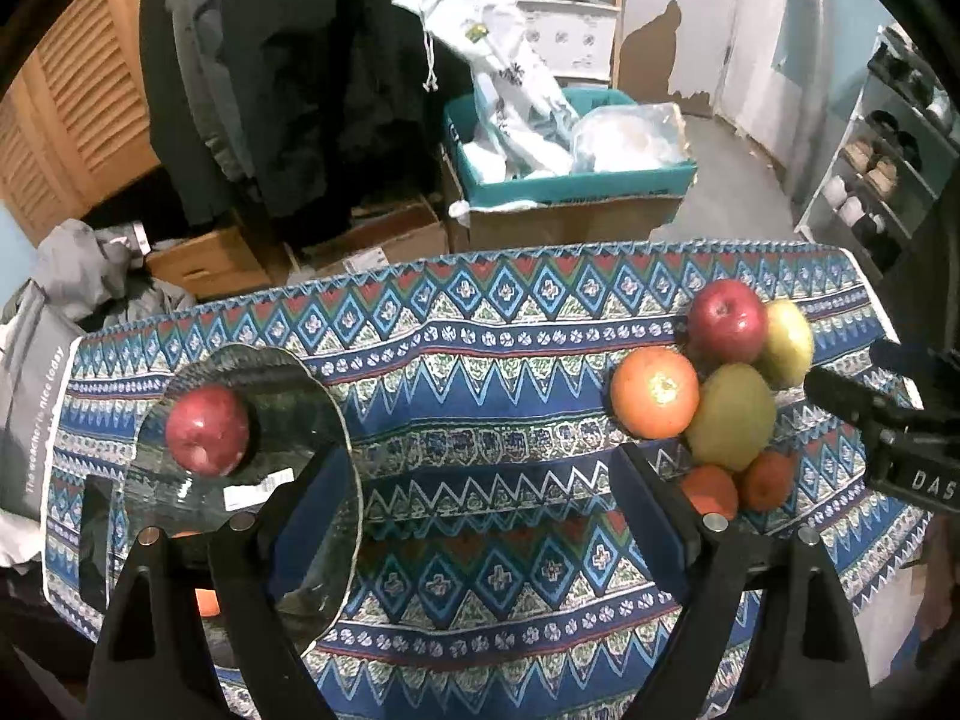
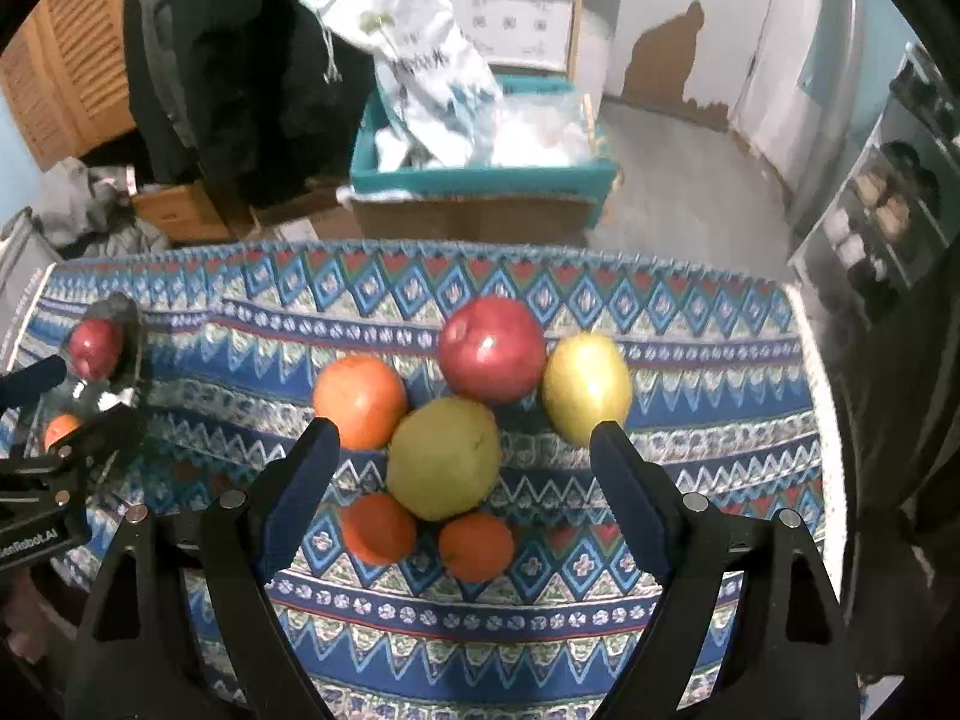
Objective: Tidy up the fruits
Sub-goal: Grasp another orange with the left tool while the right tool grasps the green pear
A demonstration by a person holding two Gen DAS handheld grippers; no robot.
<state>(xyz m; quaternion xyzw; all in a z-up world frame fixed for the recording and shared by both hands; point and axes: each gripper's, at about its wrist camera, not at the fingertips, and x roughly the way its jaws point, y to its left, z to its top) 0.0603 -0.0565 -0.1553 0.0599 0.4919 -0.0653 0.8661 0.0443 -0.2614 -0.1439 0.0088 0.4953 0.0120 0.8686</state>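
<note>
I see a pile of fruit on the patterned cloth (image 2: 540, 618): a red apple (image 2: 492, 349), a green pear (image 2: 443, 465), a yellow apple (image 2: 587, 387) and oranges (image 2: 360, 401). My right gripper (image 2: 465, 441) is wide open around the pear, holding nothing. My left gripper (image 1: 486, 468) is wide open and empty beside the glass bowl (image 1: 324, 420), which holds another red apple (image 1: 207, 429).
</note>
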